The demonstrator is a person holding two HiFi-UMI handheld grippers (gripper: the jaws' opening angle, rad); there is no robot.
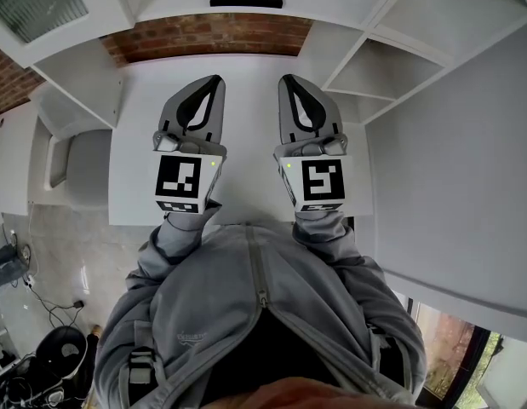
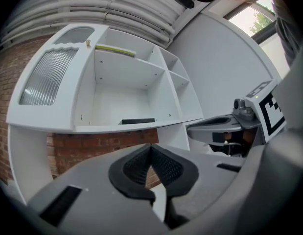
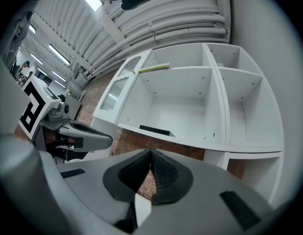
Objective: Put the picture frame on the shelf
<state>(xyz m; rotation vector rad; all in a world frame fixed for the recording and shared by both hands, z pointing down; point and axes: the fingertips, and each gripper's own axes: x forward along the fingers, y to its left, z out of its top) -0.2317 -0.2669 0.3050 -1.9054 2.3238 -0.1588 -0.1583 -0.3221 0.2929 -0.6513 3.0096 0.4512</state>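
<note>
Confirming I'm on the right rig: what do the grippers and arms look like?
The left gripper and right gripper are grey with tapered jaws and black textured pads. Each carries a cube with black-and-white square markers and a small green light. The sleeves are grey, from a zipped jacket.

Your grey jacket [image 1: 246, 313] fills the lower centre of the head view, its zip [image 1: 260, 290] running up the middle. Above it lies a white worktop [image 1: 246, 135], and a band of brick wall [image 1: 214, 34] crosses the top centre. At the left edge you see pale floor [image 1: 67, 241], with cables [image 1: 48, 301] and a black round object [image 1: 63, 352] in the lower left corner. A window [image 1: 455, 343] shows at lower right. In the left gripper view, white pipes [image 2: 117, 9] run across the top, and a yellow-green strip [image 2: 115, 50] sits at upper centre.
</note>
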